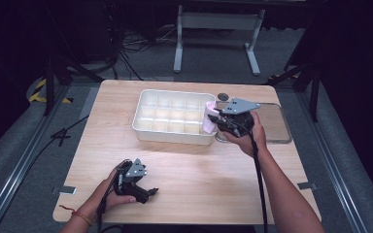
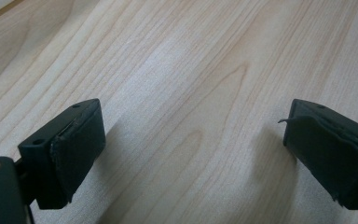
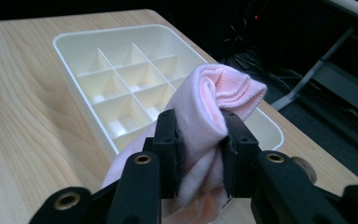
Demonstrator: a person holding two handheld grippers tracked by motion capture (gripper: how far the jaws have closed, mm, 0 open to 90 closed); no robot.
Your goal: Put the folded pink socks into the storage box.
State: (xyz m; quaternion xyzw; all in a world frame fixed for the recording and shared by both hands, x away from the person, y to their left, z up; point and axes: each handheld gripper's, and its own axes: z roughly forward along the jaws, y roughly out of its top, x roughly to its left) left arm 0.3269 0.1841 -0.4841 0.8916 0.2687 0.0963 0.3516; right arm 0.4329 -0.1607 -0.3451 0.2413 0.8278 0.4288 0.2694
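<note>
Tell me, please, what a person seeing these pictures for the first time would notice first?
The eye goes first to the pink cloth, rolled up and pinched between the jaws of the right gripper, at the right end of the white divided tray in the middle of the wooden table. Next comes the left gripper, with its jaws wide apart and holding nothing, low over bare wood near the table's front left.

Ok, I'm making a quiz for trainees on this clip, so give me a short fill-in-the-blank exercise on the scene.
1. The right gripper is shut on a rolled ____ cloth.
2. The left gripper is ____, over bare table.
3. The white tray is split into ____ compartments.
4. In the high view the cloth sits at the tray's ____ end.

Missing words: pink; open; empty; right
</note>
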